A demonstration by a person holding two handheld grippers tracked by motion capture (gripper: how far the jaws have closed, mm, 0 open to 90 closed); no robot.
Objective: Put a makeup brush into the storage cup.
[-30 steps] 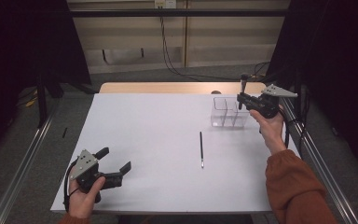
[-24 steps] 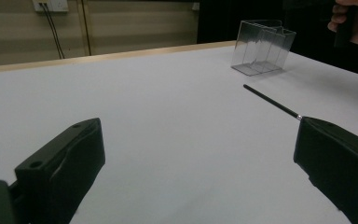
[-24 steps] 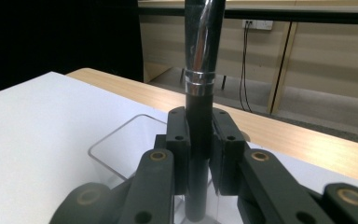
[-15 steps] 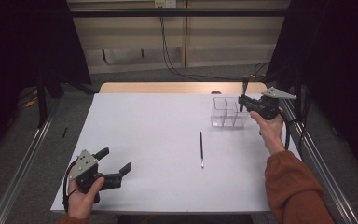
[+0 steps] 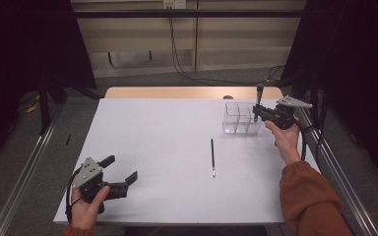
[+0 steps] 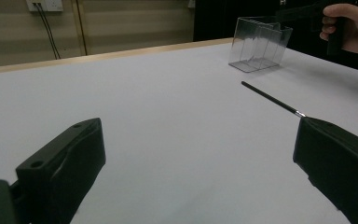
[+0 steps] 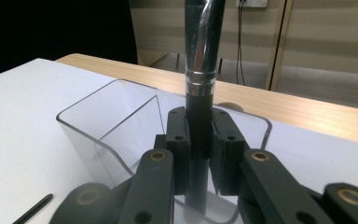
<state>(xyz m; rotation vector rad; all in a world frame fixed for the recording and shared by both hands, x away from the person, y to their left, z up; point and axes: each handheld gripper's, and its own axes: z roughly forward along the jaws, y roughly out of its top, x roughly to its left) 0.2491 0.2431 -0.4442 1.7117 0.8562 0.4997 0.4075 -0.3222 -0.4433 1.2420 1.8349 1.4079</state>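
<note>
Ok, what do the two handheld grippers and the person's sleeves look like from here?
Both grippers are black with two blocky jaws. The left gripper and right gripper each carry a grey three-cornered plate on top and trail a black cable. Brass-coloured pivot pins show on the right one's linkage. The right sleeve is rust orange.

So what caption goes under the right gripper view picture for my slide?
Right gripper holds a makeup brush upright over the clear divided box.

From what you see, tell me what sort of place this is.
Probably a lab recording setup: a white table between black curtains, metal rails alongside, and handheld grippers, the right gripper lowering a brush.
</note>
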